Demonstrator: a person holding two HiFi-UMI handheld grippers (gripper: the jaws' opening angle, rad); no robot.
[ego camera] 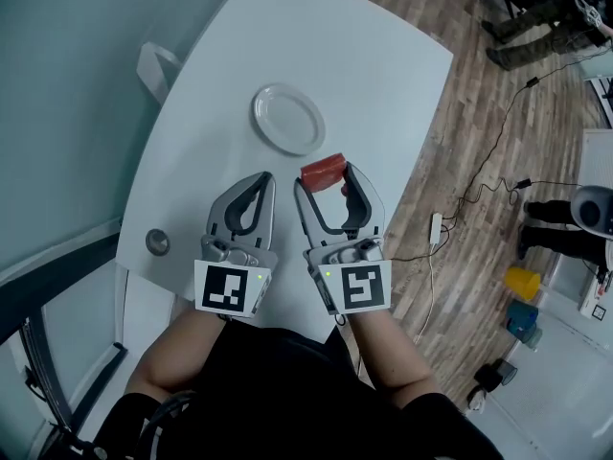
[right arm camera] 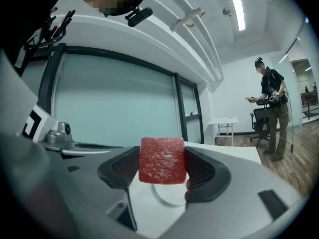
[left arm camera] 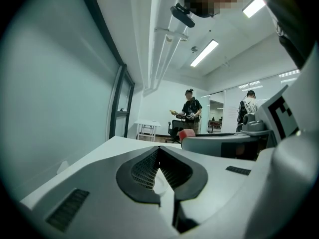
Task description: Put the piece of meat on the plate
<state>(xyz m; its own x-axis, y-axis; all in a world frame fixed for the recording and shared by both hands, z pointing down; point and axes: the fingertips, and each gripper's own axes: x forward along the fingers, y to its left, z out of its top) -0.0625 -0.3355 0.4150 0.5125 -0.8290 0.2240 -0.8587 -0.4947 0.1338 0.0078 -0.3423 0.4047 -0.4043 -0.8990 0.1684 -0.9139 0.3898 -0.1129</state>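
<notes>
The right gripper (right arm camera: 162,169) is clenched on the piece of meat (right arm camera: 162,160), a red, square-cut block pinched by its two sides between the dark ribbed pads, its front face turned to the camera. It hangs clear of the white table (ego camera: 383,65), and the white plate (ego camera: 287,119) lies just beyond and below it, a little to the left (in the head view the meat stops just short of the plate's near rim). The left gripper (ego camera: 261,179) is beside the right one, jaws brought together at the tips with nothing between them. A small round metal disc (ego camera: 156,241) sits near the table's left edge.
</notes>
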